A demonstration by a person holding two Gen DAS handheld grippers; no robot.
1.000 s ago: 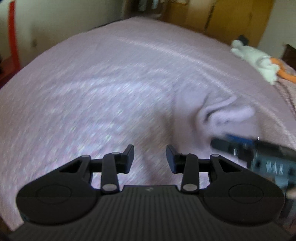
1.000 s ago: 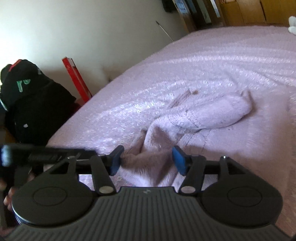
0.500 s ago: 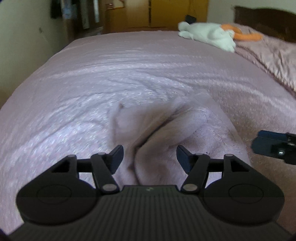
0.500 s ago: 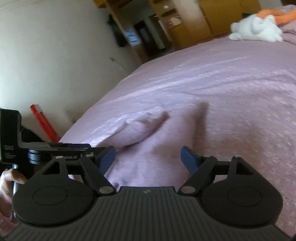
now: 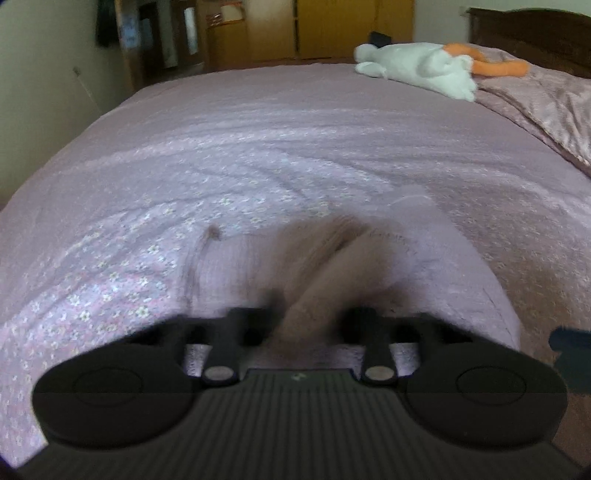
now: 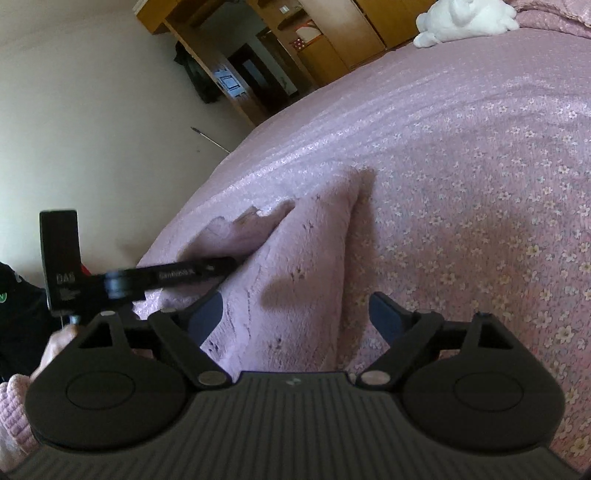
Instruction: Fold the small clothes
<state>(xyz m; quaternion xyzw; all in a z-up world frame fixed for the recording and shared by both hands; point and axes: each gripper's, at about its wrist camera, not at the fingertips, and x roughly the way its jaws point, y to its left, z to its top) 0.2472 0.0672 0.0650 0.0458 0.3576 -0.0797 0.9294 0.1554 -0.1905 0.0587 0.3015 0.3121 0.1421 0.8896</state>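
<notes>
One floral pink bedspread (image 6: 498, 155), wooden wardrobe (image 5: 354, 26).

The left gripper (image 5: 308, 325) now has a raised fold of the pink garment (image 5: 325, 280) between its jaws; the right gripper (image 6: 295, 314) now stands wider.

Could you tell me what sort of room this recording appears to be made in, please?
Most likely a bedroom: a wide bed with a pink floral bedspread, a white plush toy near the dark headboard, and wooden wardrobes behind.

Plush toy (image 5: 417, 68), wardrobe (image 5: 351, 26), bedspread (image 5: 258, 140).
</notes>
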